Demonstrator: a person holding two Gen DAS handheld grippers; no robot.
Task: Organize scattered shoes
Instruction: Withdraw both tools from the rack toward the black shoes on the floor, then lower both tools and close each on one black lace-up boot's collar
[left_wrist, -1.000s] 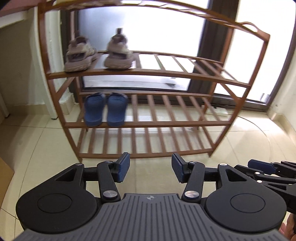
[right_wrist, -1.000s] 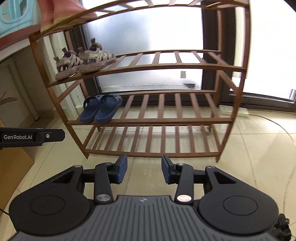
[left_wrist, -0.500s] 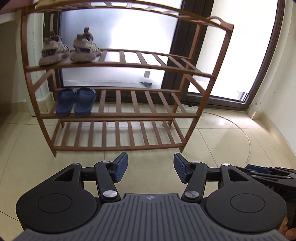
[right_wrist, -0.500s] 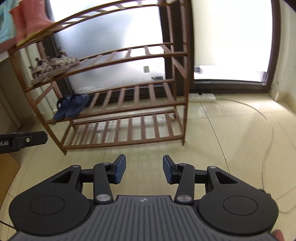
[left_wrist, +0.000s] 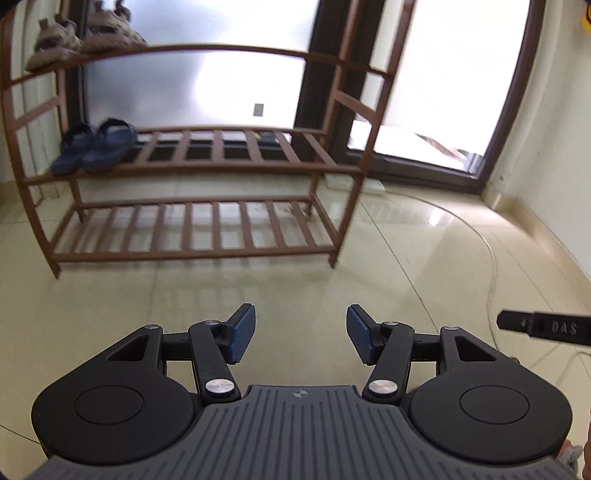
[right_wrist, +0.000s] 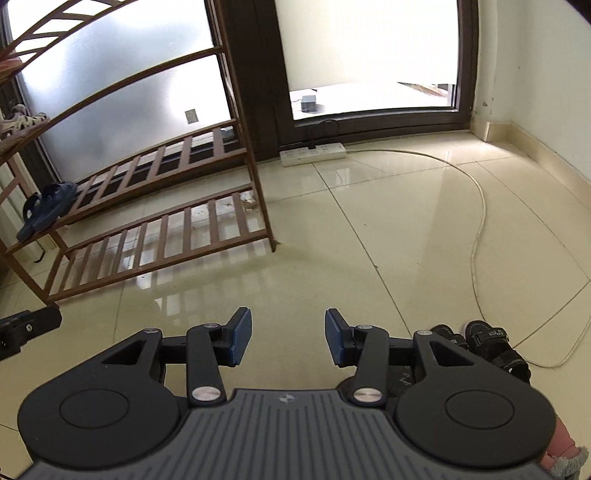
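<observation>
Left gripper and right gripper both released, nothing between pads, above tiled floor. Black shoes just right of right gripper; shoe rack ahead.

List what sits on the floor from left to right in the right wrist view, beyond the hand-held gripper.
Blue slippers on the shoe rack → white power strip by the door → black shoes on the floor at the right.
</observation>
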